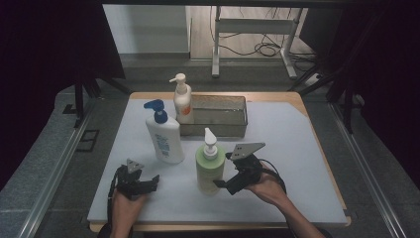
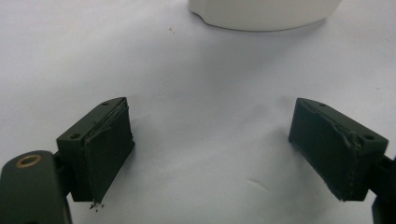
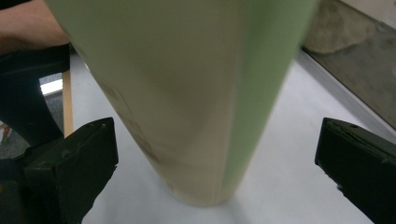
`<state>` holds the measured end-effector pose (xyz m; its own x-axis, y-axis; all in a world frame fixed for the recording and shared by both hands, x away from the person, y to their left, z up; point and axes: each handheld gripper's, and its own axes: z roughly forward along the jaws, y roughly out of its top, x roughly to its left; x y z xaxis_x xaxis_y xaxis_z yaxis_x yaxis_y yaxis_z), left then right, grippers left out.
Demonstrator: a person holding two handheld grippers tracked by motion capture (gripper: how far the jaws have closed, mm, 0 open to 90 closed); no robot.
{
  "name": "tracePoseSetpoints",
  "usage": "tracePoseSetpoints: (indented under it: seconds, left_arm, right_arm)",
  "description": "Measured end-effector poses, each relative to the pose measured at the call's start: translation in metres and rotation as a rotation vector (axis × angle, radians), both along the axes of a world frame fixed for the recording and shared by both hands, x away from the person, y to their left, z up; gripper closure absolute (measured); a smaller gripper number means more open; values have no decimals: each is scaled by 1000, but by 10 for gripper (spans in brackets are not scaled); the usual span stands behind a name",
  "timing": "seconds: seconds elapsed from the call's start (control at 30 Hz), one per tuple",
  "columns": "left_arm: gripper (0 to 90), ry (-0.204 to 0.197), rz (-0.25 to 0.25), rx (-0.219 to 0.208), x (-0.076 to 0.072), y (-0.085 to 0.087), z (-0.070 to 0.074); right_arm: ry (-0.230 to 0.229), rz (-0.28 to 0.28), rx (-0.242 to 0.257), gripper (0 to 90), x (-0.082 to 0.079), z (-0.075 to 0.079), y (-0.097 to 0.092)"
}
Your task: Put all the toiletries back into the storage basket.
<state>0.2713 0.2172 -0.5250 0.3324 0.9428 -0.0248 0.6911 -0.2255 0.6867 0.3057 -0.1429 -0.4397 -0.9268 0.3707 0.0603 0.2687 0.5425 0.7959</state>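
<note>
The right claw (image 3: 217,154) stands wide apart around the foot of the pale green plastic pump bottle with a white nozzle (image 3: 187,88), which stands upright on the white-covered counter (image 1: 297,148) between the two black jaws, neither jaw touching it. The left claw (image 2: 210,149) is spread wide too and holds nothing, resting low on the counter with the base of the white plastic pump bottle with a blue nozzle (image 2: 264,14) just ahead of it.

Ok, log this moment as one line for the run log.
right gripper: open, jaws either side of green pump bottle, not closed | left gripper: open, empty, over white mat | bottle upright
</note>
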Motion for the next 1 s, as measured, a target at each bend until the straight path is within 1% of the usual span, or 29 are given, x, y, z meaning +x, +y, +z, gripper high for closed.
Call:
tracePoseSetpoints:
  seconds: [0.13,0.33,0.5,0.67,0.73,0.83,1.0]
  left_arm:
    - [129,3,1,-1,0,0,0]
    - [129,3,1,-2,0,0,0]
    - [129,4,0,-2,0,0,0]
    - [129,3,0,-2,0,0,0]
    - [129,4,0,-2,0,0,0]
    - [129,4,0,-1,0,0,0]
    - [129,4,1,-2,0,0,0]
  right_arm:
    - [-18,16,3,0,0,6,9]
    - [-42,25,-5,1,1,9,20]
    - [-52,23,-1,34,3,11,28]
    - [-62,29,14,86,5,12,33]
    - [-54,36,15,109,5,12,33]
    - [-60,33,-6,114,4,14,34]
    - [-64,17,-10,117,2,14,34]
